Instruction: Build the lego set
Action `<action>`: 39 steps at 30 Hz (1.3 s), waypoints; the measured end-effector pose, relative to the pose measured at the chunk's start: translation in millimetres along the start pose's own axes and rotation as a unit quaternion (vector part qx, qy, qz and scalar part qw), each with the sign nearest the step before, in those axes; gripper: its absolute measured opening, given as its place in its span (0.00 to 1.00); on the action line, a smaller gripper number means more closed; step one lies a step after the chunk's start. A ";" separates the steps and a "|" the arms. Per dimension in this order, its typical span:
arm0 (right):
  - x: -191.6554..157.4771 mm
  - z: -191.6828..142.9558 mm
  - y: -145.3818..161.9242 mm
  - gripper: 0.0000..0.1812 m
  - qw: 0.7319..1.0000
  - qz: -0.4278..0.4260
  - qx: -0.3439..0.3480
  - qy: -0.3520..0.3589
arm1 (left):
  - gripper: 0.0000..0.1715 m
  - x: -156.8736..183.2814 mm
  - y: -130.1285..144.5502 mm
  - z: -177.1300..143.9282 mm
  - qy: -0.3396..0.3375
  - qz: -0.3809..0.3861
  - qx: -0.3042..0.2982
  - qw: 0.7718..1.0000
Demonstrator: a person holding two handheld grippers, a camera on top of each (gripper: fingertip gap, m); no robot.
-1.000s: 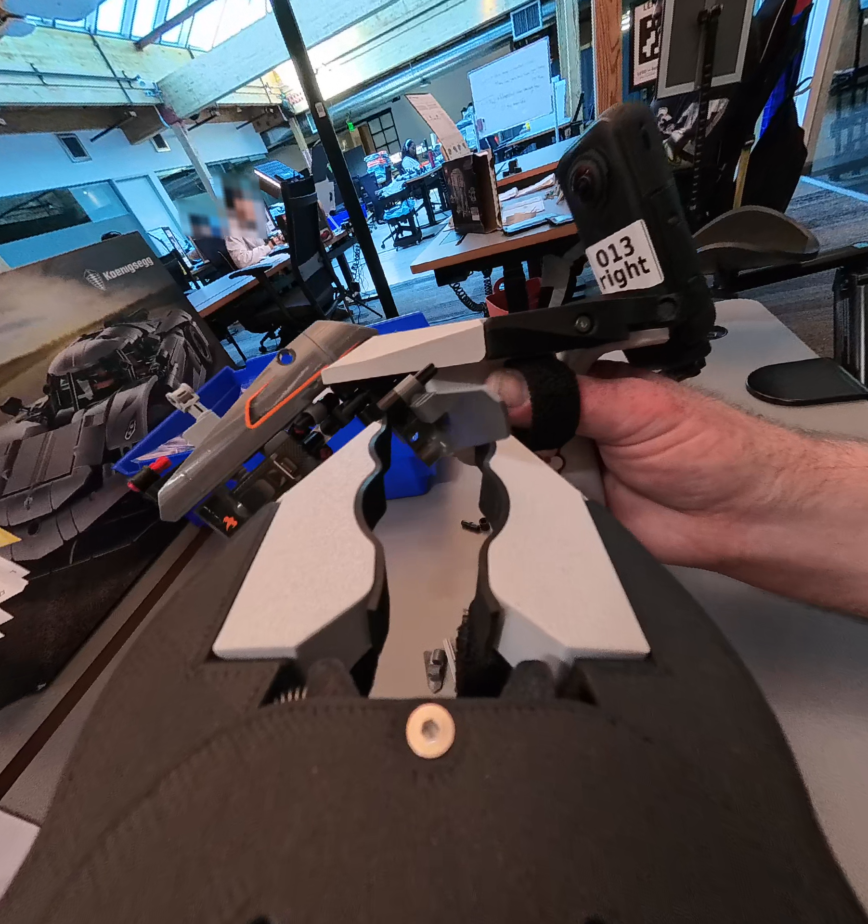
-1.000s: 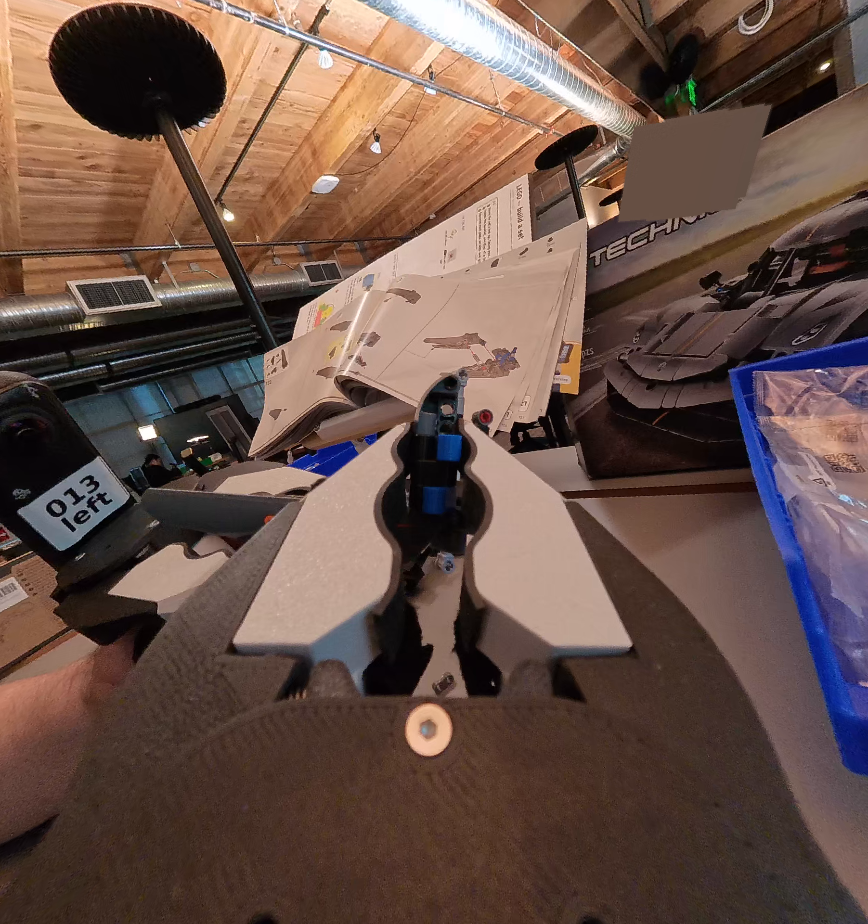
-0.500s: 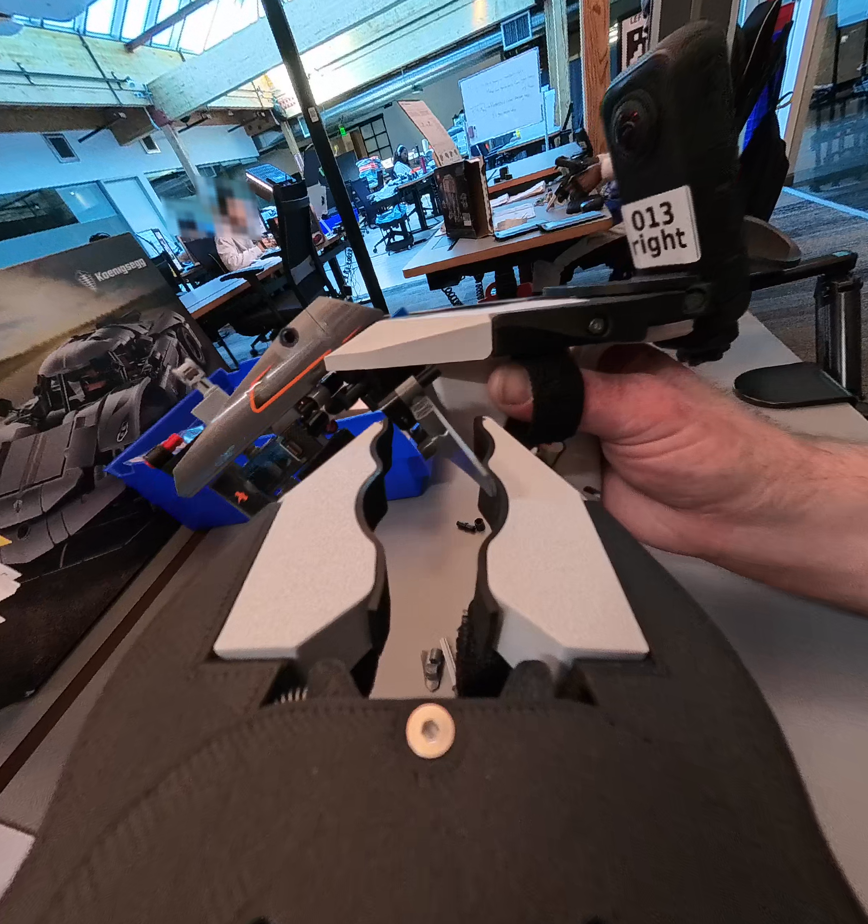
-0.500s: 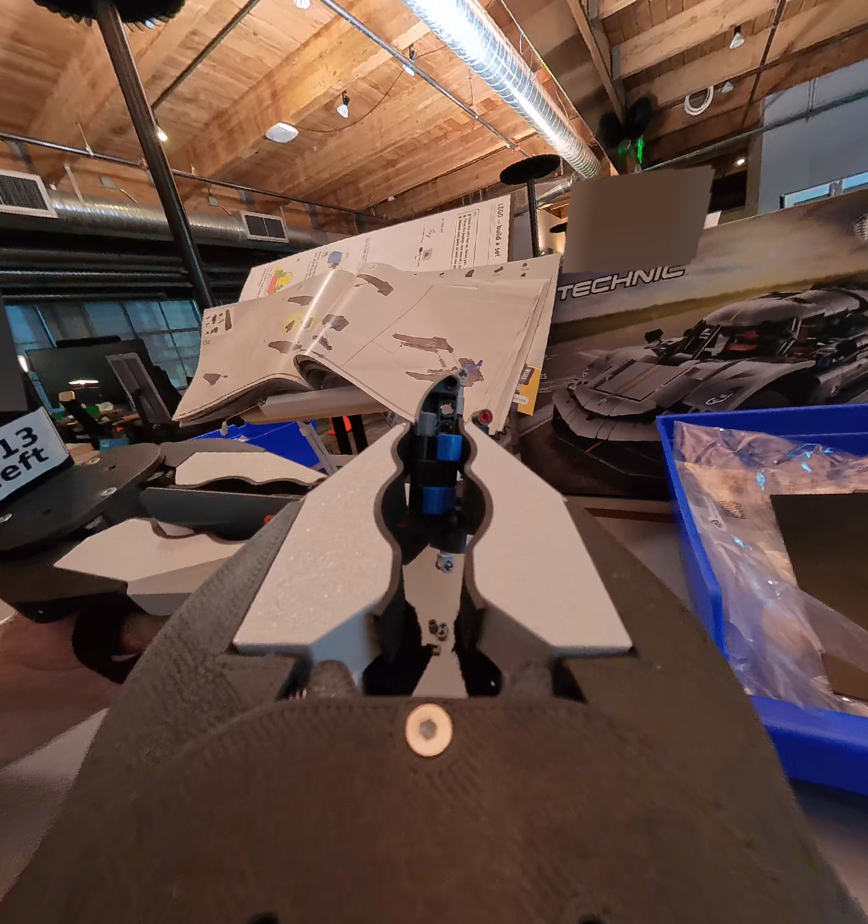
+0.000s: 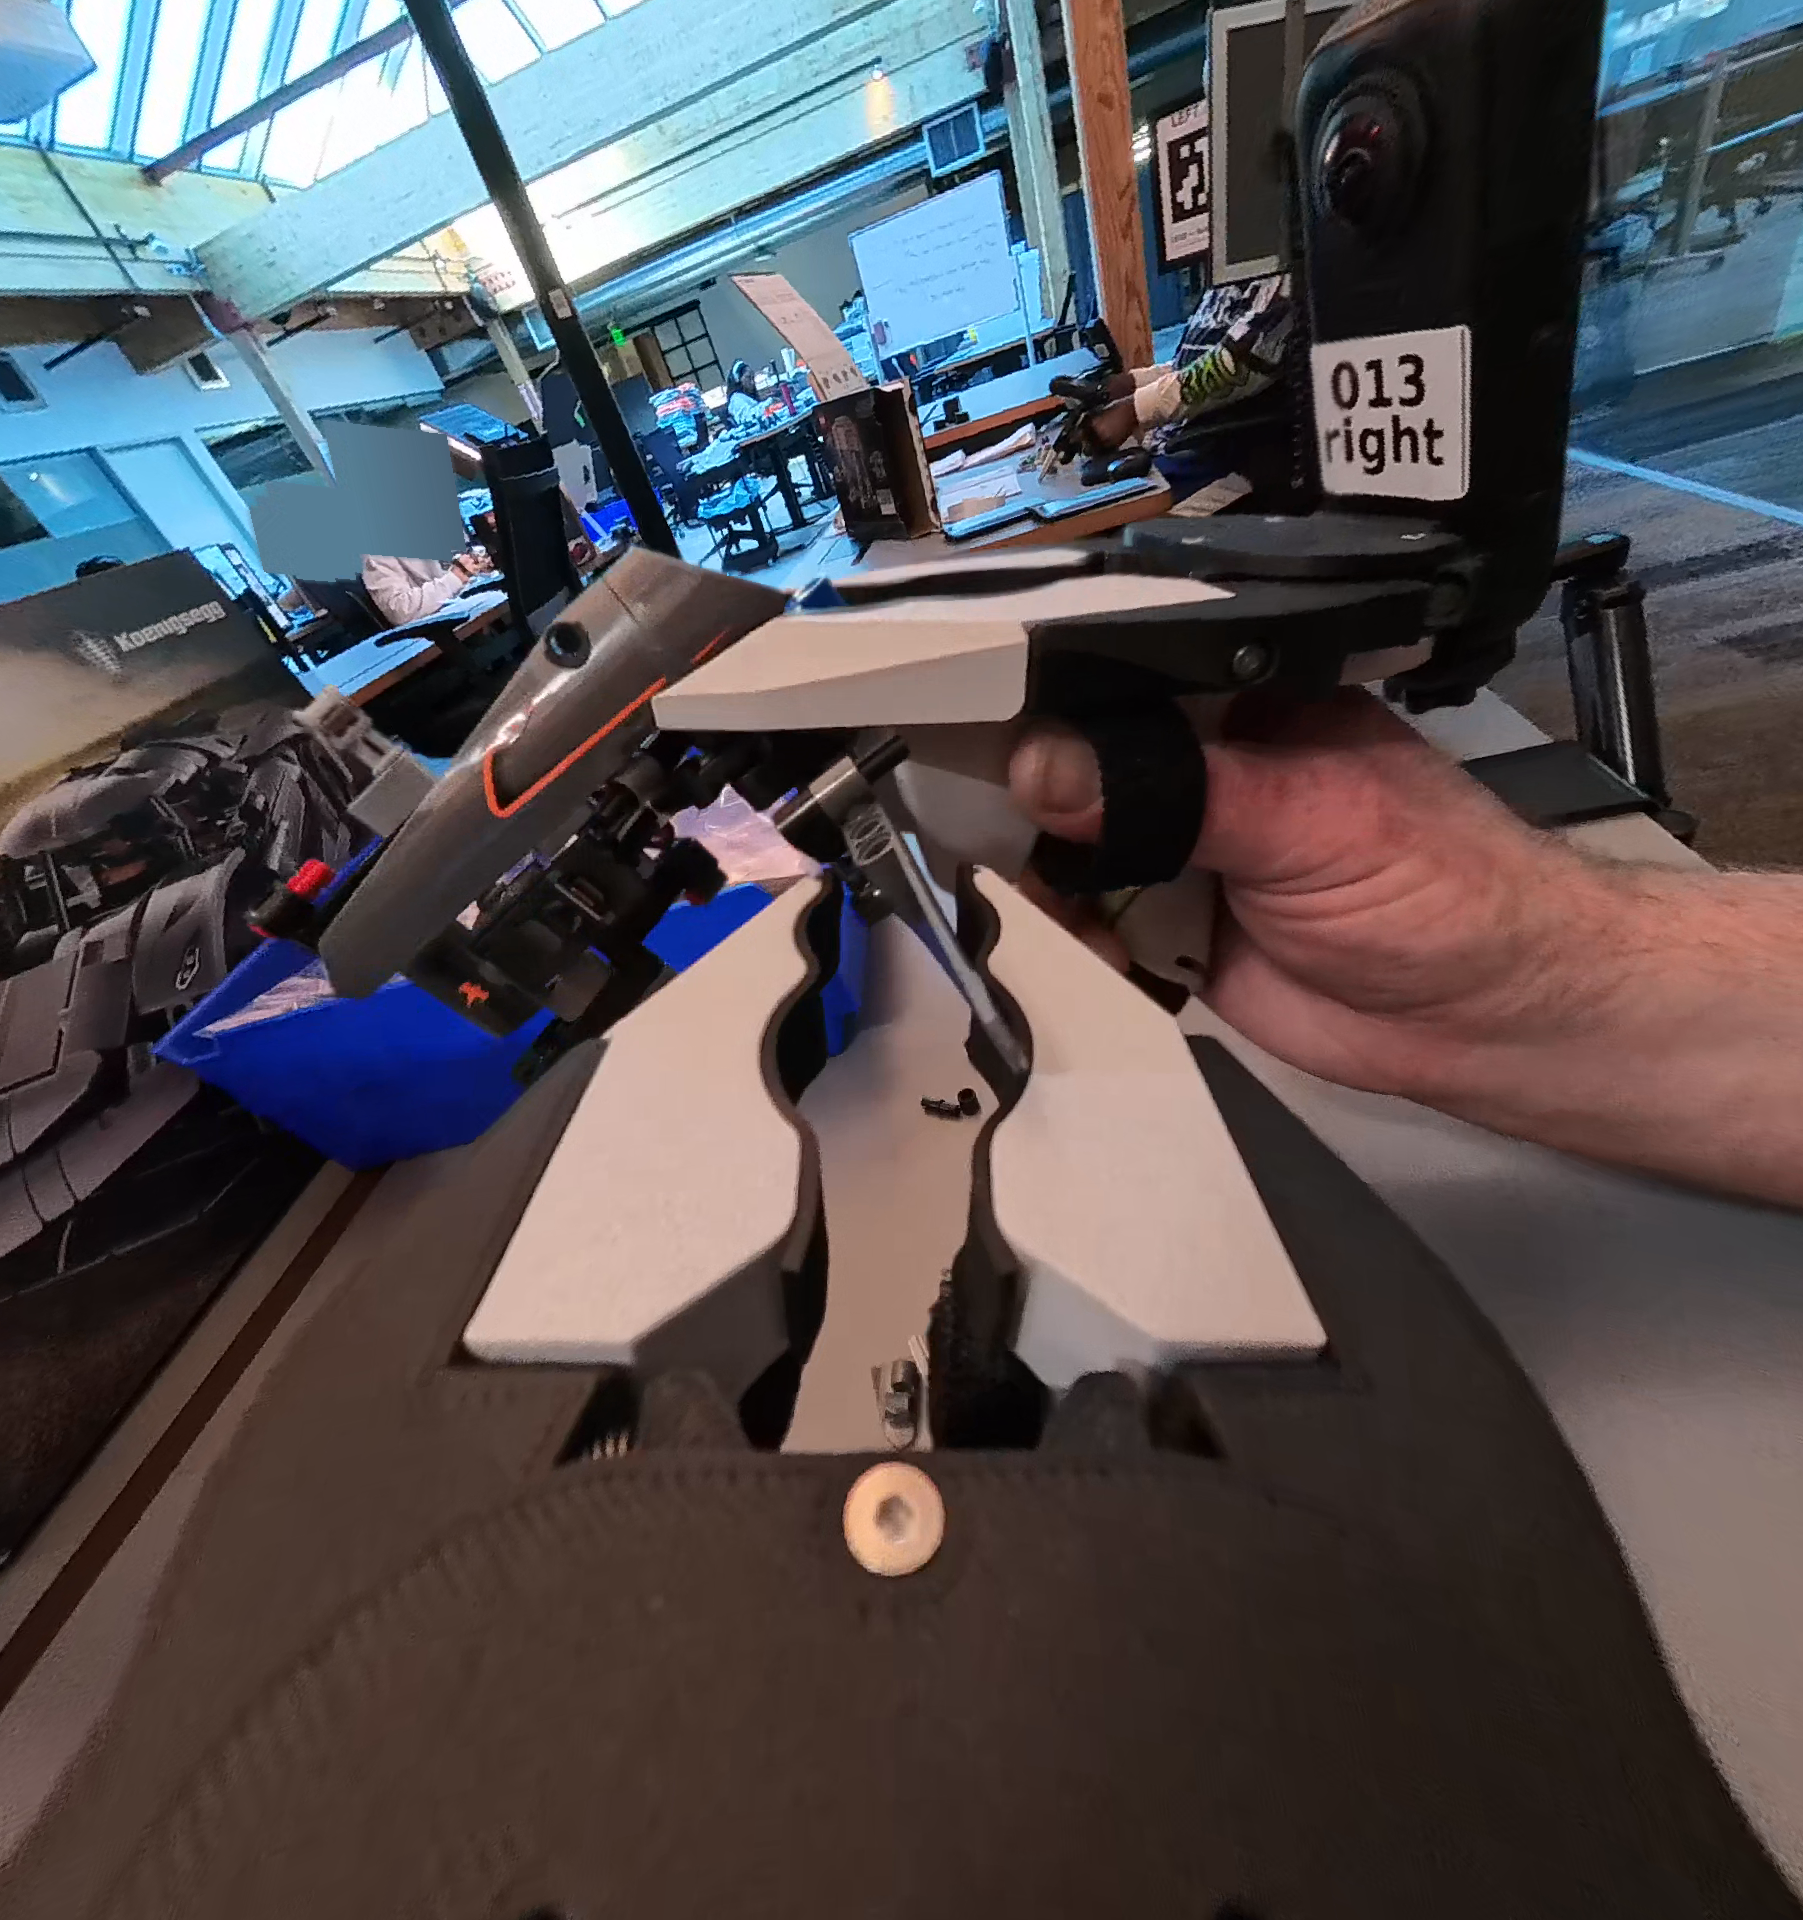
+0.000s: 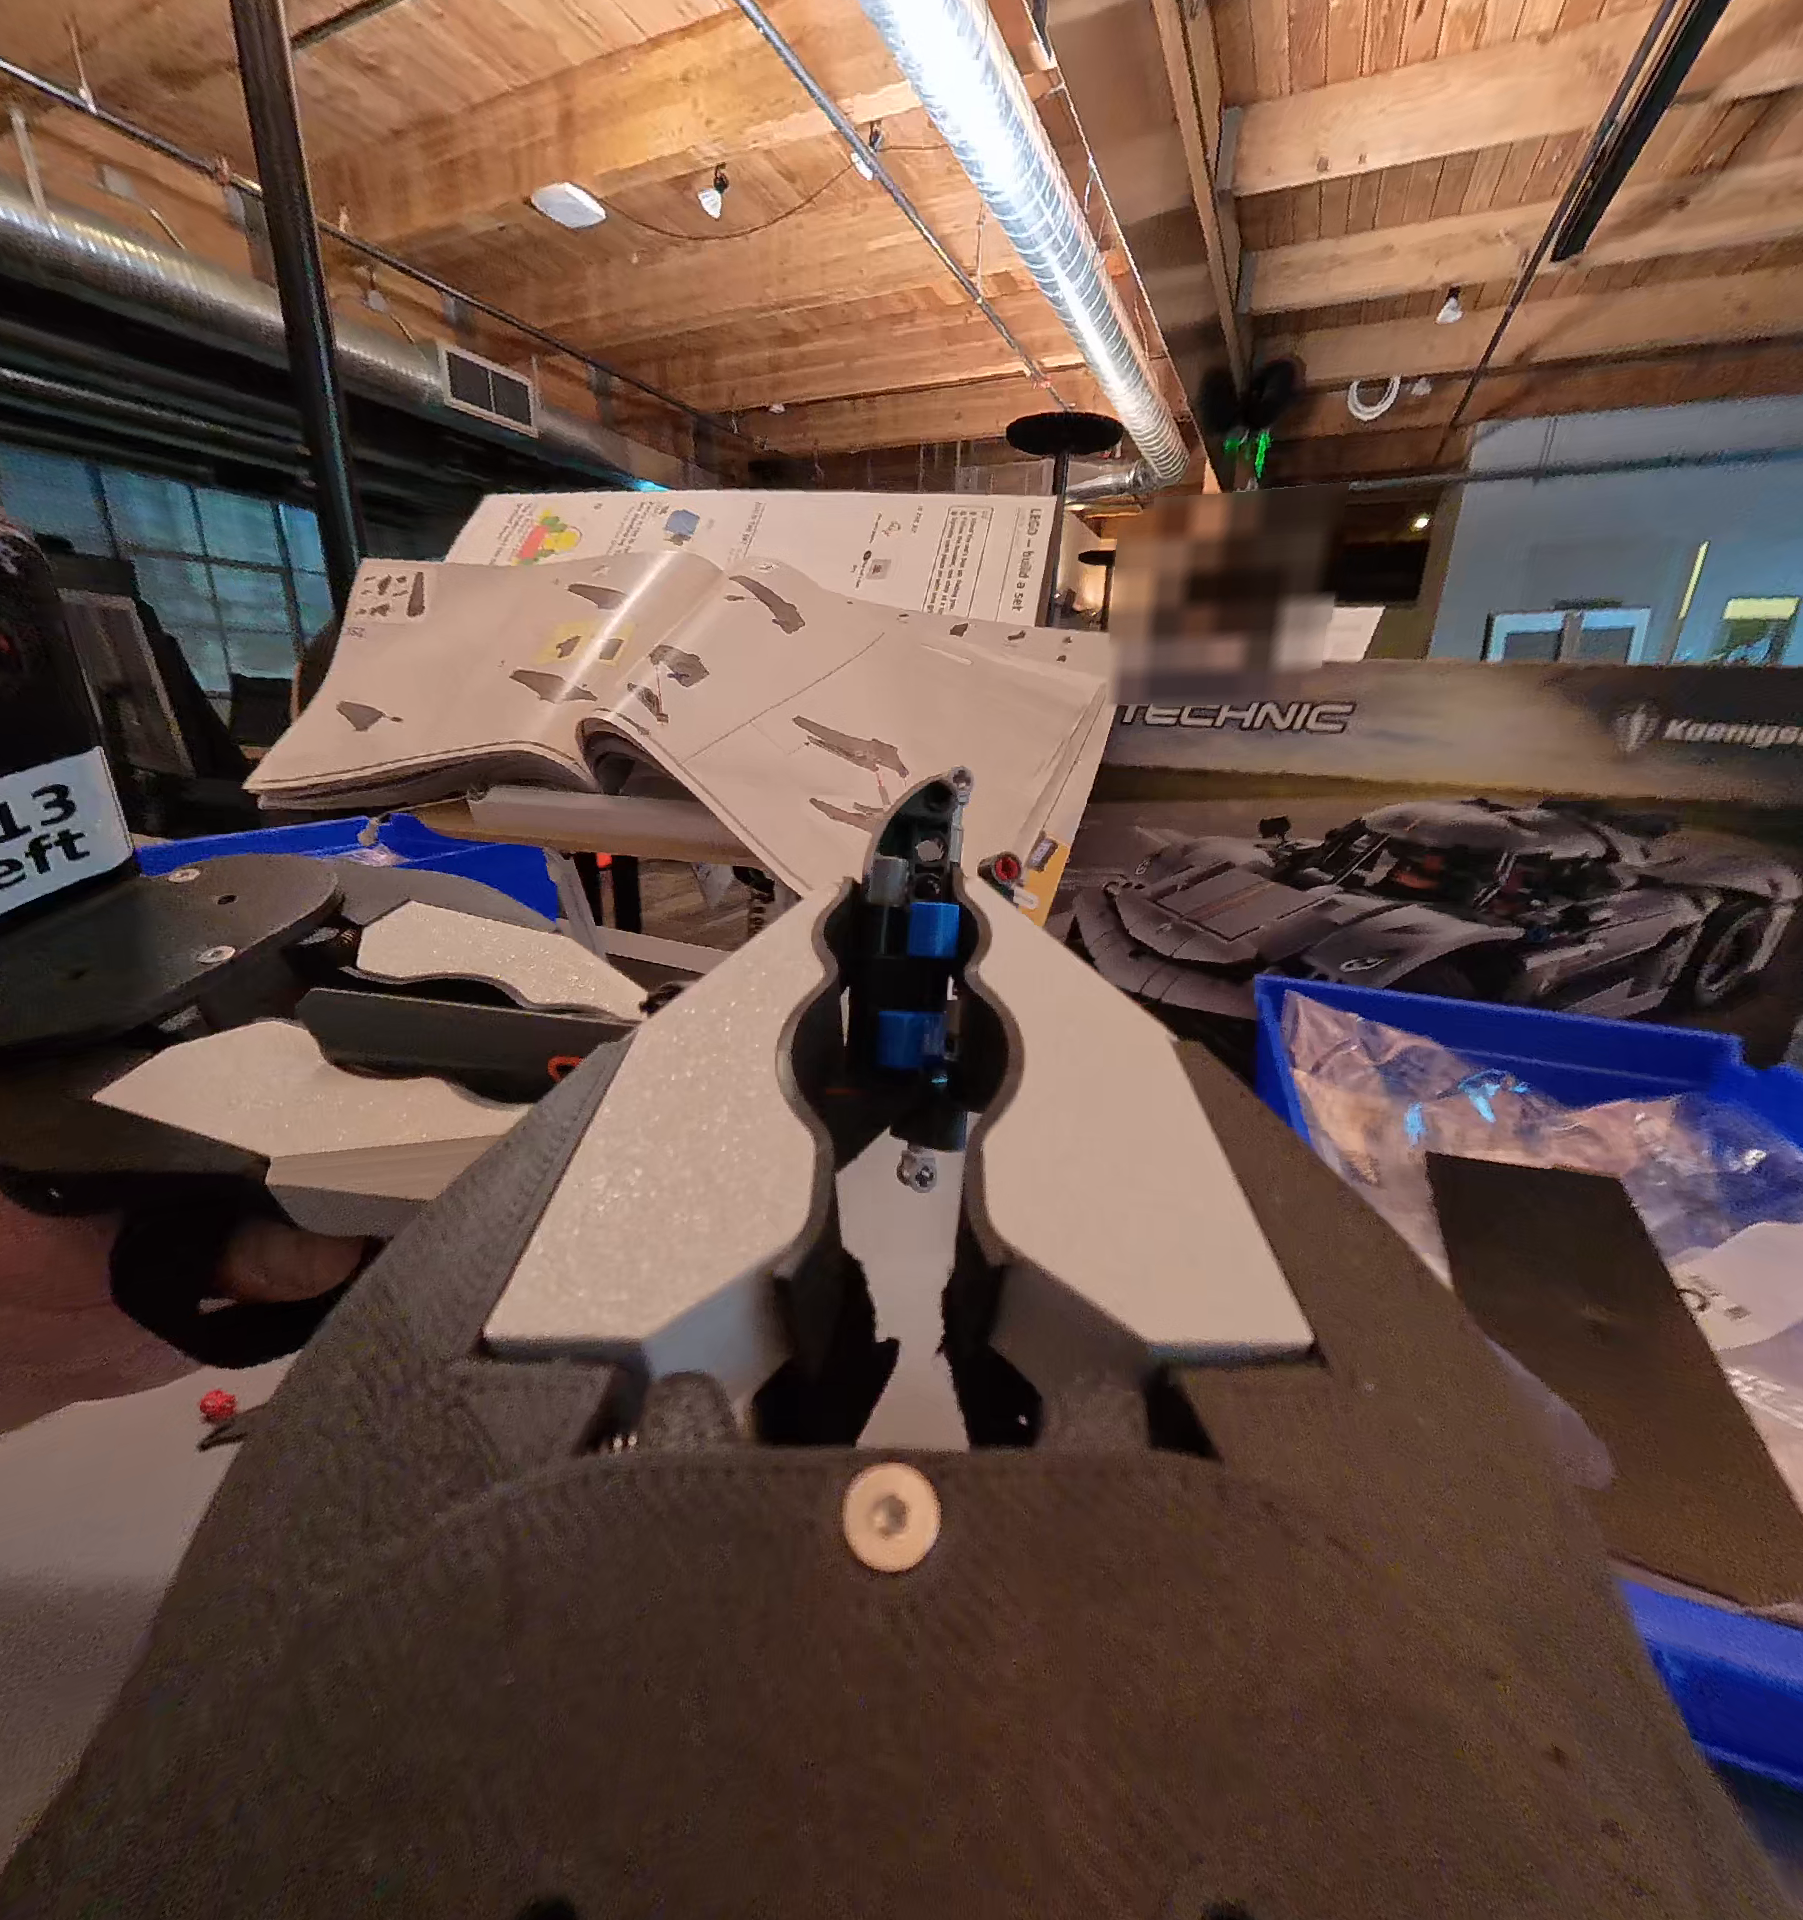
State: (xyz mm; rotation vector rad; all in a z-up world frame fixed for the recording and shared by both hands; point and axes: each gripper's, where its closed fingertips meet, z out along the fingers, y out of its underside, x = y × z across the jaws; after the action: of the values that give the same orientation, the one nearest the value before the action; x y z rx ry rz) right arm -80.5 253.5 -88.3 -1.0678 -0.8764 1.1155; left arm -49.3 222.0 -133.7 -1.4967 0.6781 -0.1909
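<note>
Right tongs (image 6: 902, 935) are clamped on the part-built lego car section (image 5: 523, 769), held clear above the worktop (image 5: 1655, 1455) near the blue bin (image 5: 357, 1070), presumably for access. Left tongs (image 5: 897, 925) stand narrowly parted, empty, beneath its dangling strut (image 5: 938, 935).

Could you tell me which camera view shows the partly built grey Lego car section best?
The left wrist view: the Lego car section shows side-on, held in the right gripper. The right wrist view gives only an end-on sliver with blue pins.
</note>
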 end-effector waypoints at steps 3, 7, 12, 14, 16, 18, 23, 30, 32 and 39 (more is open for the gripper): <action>-2.1 -1.5 -5.5 0.07 1.000 -0.023 0.005 0.005 | 0.10 1.4 -0.9 -0.8 0.005 0.001 0.007 1.000; -5.1 -3.0 -11.0 0.07 0.999 -0.048 0.009 0.009 | 0.08 1.0 -3.3 -2.3 0.004 0.005 0.020 1.000; -10.0 -4.0 -16.3 0.07 0.998 -0.063 0.019 0.003 | 0.03 -3.1 -1.7 -4.8 -0.002 0.010 0.022 1.000; -10.6 -4.0 -16.4 0.07 0.998 -0.064 0.020 0.001 | 0.03 -3.4 -0.7 -4.6 -0.004 0.014 0.021 1.000; -11.4 -4.4 -17.4 0.07 0.998 -0.063 0.022 -0.002 | 0.03 -3.8 -0.6 -4.8 -0.004 0.013 0.022 1.000; -13.8 -4.4 -18.9 0.07 0.997 -0.073 0.024 -0.003 | 0.00 -3.7 0.2 -5.5 -0.001 0.015 0.021 1.000; -17.4 -5.1 -21.3 0.07 0.997 -0.075 0.030 -0.012 | 0.00 -3.8 0.3 -6.4 -0.002 0.014 0.030 0.999; -21.3 -5.4 -23.2 0.07 0.997 -0.071 0.036 -0.025 | 0.00 -4.3 -0.9 -8.6 -0.003 0.025 0.038 0.999; -21.8 -5.4 -23.3 0.07 0.996 -0.071 0.036 -0.027 | 0.00 -3.8 -1.0 -9.0 -0.004 0.034 0.038 0.999; -20.3 -6.2 -23.4 0.07 0.997 -0.046 0.042 -0.036 | 0.00 -1.7 -2.7 -9.8 -0.026 0.110 0.019 0.993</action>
State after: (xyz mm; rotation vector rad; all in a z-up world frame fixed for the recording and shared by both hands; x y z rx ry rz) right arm -73.3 230.3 -68.1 -0.9133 -0.9188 1.1099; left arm -55.0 214.3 -130.0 -1.3743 0.7871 0.0042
